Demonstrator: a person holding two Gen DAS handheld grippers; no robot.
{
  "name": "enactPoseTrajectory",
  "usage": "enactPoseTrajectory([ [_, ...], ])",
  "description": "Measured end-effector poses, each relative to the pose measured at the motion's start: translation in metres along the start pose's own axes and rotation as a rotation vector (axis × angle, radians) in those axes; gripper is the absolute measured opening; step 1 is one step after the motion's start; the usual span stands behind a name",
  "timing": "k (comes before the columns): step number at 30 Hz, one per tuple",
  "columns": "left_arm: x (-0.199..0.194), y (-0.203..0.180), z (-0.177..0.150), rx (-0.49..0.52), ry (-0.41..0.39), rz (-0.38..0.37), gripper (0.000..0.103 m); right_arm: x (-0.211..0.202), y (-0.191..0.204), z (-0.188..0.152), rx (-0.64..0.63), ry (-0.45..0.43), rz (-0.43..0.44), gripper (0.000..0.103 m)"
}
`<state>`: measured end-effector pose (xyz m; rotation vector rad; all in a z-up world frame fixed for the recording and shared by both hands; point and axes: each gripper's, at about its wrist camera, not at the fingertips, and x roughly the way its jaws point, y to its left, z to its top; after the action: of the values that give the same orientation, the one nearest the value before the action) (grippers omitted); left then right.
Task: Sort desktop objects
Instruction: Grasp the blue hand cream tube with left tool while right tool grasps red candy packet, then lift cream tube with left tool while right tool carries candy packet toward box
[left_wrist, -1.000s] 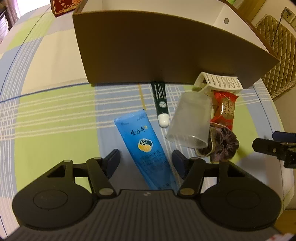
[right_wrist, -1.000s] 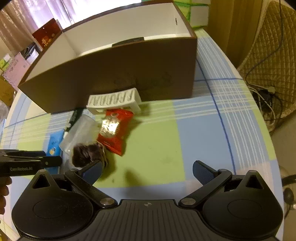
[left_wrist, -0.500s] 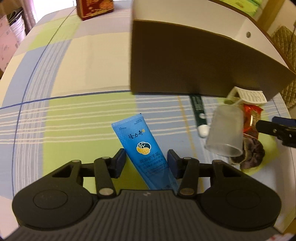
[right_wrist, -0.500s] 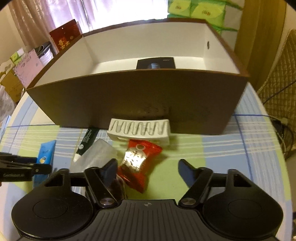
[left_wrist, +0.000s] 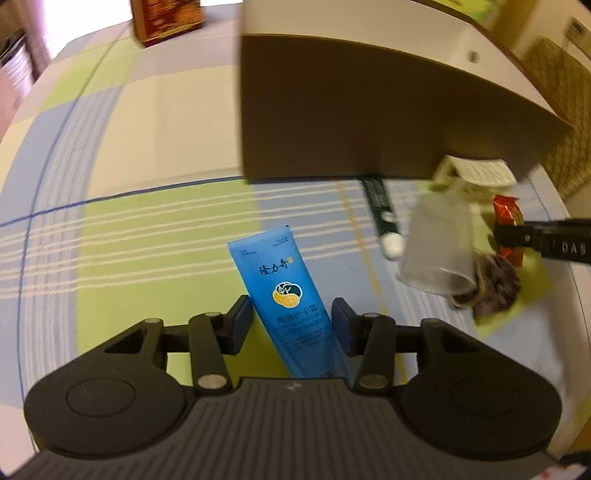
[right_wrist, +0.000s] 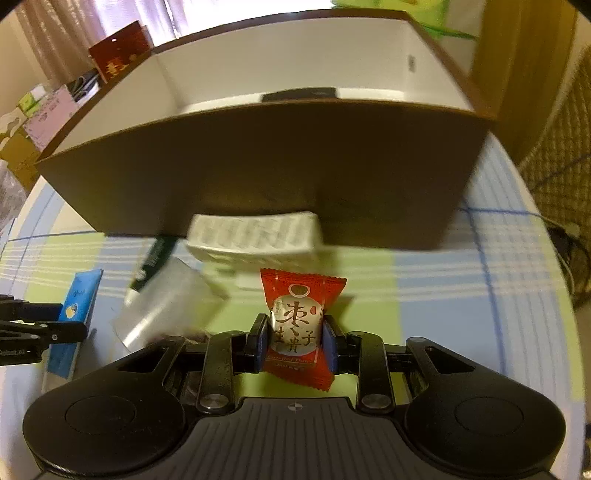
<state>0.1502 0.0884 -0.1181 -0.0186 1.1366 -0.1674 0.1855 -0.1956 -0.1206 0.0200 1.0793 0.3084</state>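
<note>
My left gripper straddles a blue tube lying on the checked tablecloth; the jaws stand a little off its sides. My right gripper is shut on a red snack packet. A brown open box with white inside stands behind the objects. A clear plastic cup lies on its side beside a dark scrunchie, a green-and-white tube and a white hair clip. The right gripper shows at the right edge of the left wrist view.
A red carton stands at the table's far side. The box holds a dark flat item. The table edge curves at the right, with a quilted chair and cables beyond it. Boxes and papers stand at far left.
My right gripper moved forward and closed on the red snack packet. My left gripper narrowed around the blue tube and shifted left.
</note>
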Motion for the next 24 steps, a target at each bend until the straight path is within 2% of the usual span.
enactPoseTrajectory([
  [4, -0.002, -0.016, -0.007, 0.067, 0.005, -0.086, 0.036, -0.012, -0.013, -0.011, -0.021, 0.043, -0.013, 0.027],
  [6, -0.003, -0.024, -0.012, 0.104, 0.011, -0.096, 0.036, -0.018, -0.017, -0.018, -0.033, 0.058, -0.029, 0.028],
  [11, -0.006, -0.035, -0.018, 0.149, 0.034, -0.064, 0.035, -0.025, -0.021, -0.032, -0.044, 0.067, -0.049, 0.031],
  [12, -0.007, -0.036, -0.019, 0.152, 0.037, -0.059, 0.036, -0.024, -0.021, -0.033, -0.041, 0.068, -0.051, 0.037],
  [13, -0.007, -0.037, -0.02, 0.158, 0.039, -0.053, 0.036, -0.023, -0.02, -0.033, -0.039, 0.069, -0.055, 0.049],
  [15, -0.007, -0.039, -0.019, 0.169, 0.044, -0.038, 0.036, -0.025, -0.019, -0.033, -0.039, 0.057, -0.06, 0.06],
  [19, -0.006, -0.058, -0.022, 0.261, 0.04, 0.033, 0.036, -0.024, -0.02, -0.032, -0.03, 0.058, -0.063, 0.061],
  [20, -0.008, -0.06, -0.024, 0.262, 0.038, 0.038, 0.032, -0.024, -0.021, -0.032, -0.027, 0.057, -0.065, 0.061],
  [24, -0.008, -0.052, -0.023, 0.186, 0.039, 0.014, 0.03, -0.023, -0.023, -0.032, -0.02, 0.048, -0.075, 0.061],
])
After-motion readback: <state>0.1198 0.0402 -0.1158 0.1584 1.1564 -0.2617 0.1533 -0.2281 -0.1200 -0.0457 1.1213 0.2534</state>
